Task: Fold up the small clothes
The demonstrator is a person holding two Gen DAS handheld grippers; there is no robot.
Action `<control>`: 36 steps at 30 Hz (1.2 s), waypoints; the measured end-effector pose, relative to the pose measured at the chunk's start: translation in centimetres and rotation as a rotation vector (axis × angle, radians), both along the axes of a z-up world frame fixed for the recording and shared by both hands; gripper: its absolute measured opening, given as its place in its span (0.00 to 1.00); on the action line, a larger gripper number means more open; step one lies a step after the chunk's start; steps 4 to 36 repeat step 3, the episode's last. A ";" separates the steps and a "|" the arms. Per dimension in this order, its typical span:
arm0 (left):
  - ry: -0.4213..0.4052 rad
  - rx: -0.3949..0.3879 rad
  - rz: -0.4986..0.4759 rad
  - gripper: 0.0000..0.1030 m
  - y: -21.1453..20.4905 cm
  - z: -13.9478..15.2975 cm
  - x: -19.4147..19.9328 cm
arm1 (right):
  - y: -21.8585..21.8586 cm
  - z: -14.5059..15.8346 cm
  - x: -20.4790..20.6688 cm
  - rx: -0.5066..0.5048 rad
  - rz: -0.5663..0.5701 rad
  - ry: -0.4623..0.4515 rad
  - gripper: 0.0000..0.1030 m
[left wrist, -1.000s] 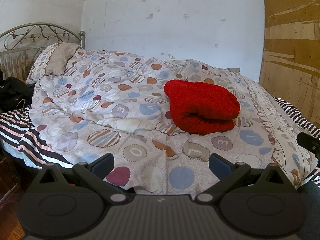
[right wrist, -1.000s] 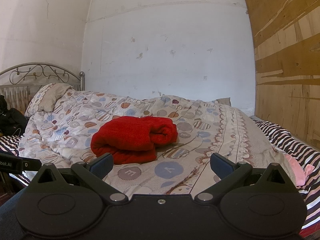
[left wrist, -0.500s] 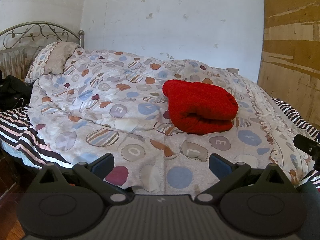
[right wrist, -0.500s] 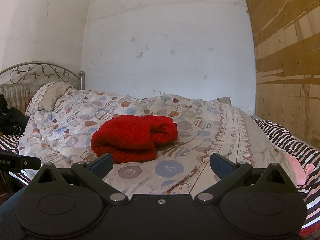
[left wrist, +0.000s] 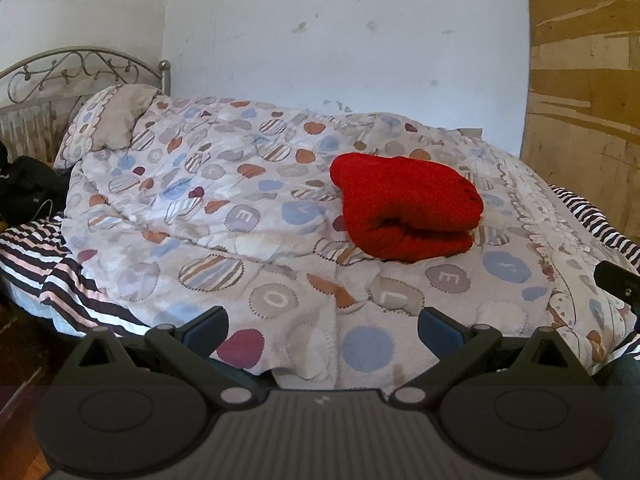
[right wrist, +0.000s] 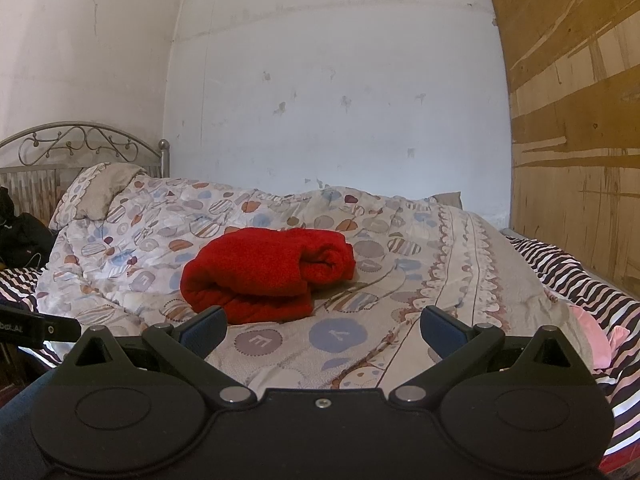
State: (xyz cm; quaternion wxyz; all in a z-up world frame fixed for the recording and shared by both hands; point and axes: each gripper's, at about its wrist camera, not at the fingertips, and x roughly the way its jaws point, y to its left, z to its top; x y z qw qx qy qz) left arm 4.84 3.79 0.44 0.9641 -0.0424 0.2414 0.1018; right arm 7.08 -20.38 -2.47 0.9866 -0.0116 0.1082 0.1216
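Item one, the red garment [left wrist: 404, 208]: we record it folded into a thick bundle, lying on the patterned quilt [left wrist: 248, 248] toward the middle of the bed, nearer the foot edge than the headboard. From the right wrist view the same red garment [right wrist: 264, 276] shows a rolled end turned toward the far wall, with its stacked layers facing us.

Item two, our left gripper [left wrist: 322, 326]: jaws spread wide, nothing between them, held over the near edge of the quilt and well apart from the garment. One blue-padded finger [left wrist: 208, 326] shows at the left.

Item three, our right gripper [right wrist: 324, 326]: likewise spread wide and empty, near the quilt's front edge, with the garment just beyond its left finger but not touching it.

Item four, surroundings: a pillow [left wrist: 116, 120] at the head corner against the metal headboard [left wrist: 76, 68]; a striped sheet [left wrist: 44, 256] showing along the quilt's left edge and again on the right side; a pink cloth [right wrist: 592, 332] lying on the striped sheet at the right edge; a dark bundle [left wrist: 28, 186] beside the pillow end; a wooden panel [right wrist: 576, 128] along the right wall.
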 end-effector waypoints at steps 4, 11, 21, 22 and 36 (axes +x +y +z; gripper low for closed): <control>0.003 -0.010 0.000 1.00 -0.1 0.0 0.1 | 0.0 0.1 0.1 0.000 -0.001 -0.001 1.00; 0.003 -0.010 0.000 1.00 -0.1 0.0 0.1 | 0.0 0.1 0.1 0.000 -0.001 -0.001 1.00; 0.003 -0.010 0.000 1.00 -0.1 0.0 0.1 | 0.0 0.1 0.1 0.000 -0.001 -0.001 1.00; 0.003 -0.010 0.000 1.00 -0.1 0.0 0.1 | 0.0 0.1 0.1 0.000 -0.001 -0.001 1.00; 0.003 -0.010 0.000 1.00 -0.1 0.0 0.1 | 0.0 0.1 0.1 0.000 -0.001 -0.001 1.00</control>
